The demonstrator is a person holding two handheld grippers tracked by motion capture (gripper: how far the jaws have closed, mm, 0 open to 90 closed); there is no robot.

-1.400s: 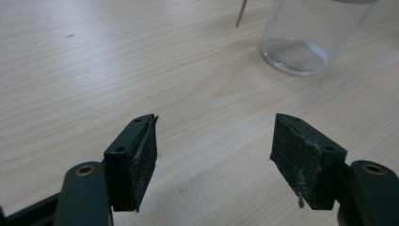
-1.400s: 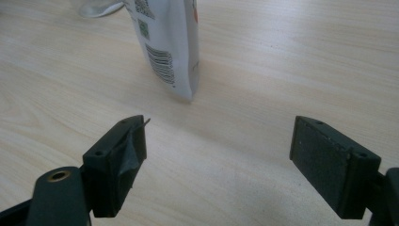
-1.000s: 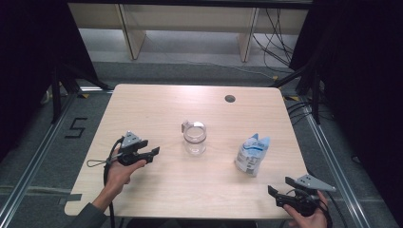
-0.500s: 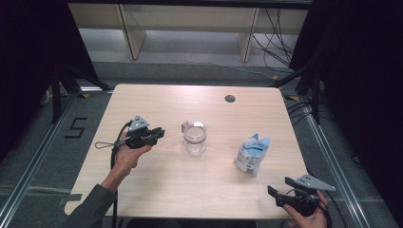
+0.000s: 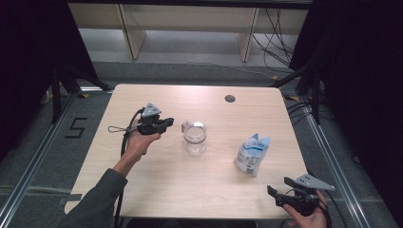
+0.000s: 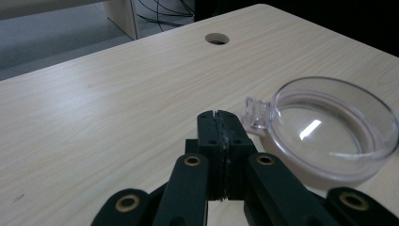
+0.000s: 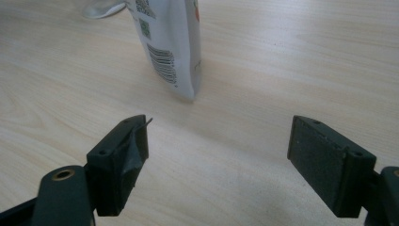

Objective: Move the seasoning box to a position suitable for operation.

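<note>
High view: two hand-held grippers over a wooden surface.
Clear cup stands mid-surface, white pouch to its right. Left gripper, fingers just closed on nothing, hovers just beside the cup; right gripper rests near the pouch, fingers wide apart, empty.

Digit "5" marked on floor left of table.

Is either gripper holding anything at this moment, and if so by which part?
Nothing is held. The left gripper has just closed on nothing beside the clear cup, its pads pressed together. The right gripper stands open short of the pouch.
</note>
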